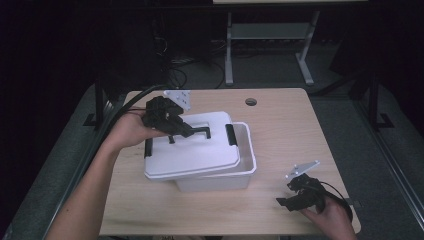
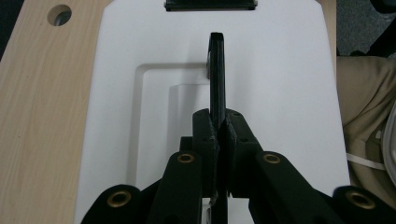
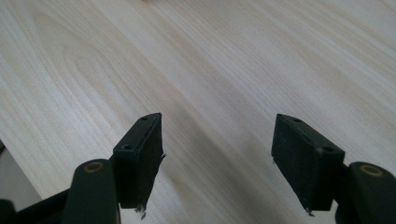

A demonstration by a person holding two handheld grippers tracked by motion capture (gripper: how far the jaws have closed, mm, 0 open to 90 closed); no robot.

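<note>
Lower right of the high view, the right gripper point(image 1: 292, 196) rests on the pale wooden table point(image 1: 280, 125), its two black jaws spread wide over bare wood, nothing between them. Centre frame sits one white rectangular plastic storage box point(image 1: 215, 180), its white lid point(image 1: 192, 152) skewed across it, leaving the right end uncovered. Two black side clips point(image 1: 230, 134) show on that lid. Upper left of the lid, the left gripper point(image 1: 186, 131) is clamped tight on the single black lid handle point(image 2: 217, 70).

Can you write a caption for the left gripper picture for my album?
Left gripper shut on the black handle of a white box lid.
</note>
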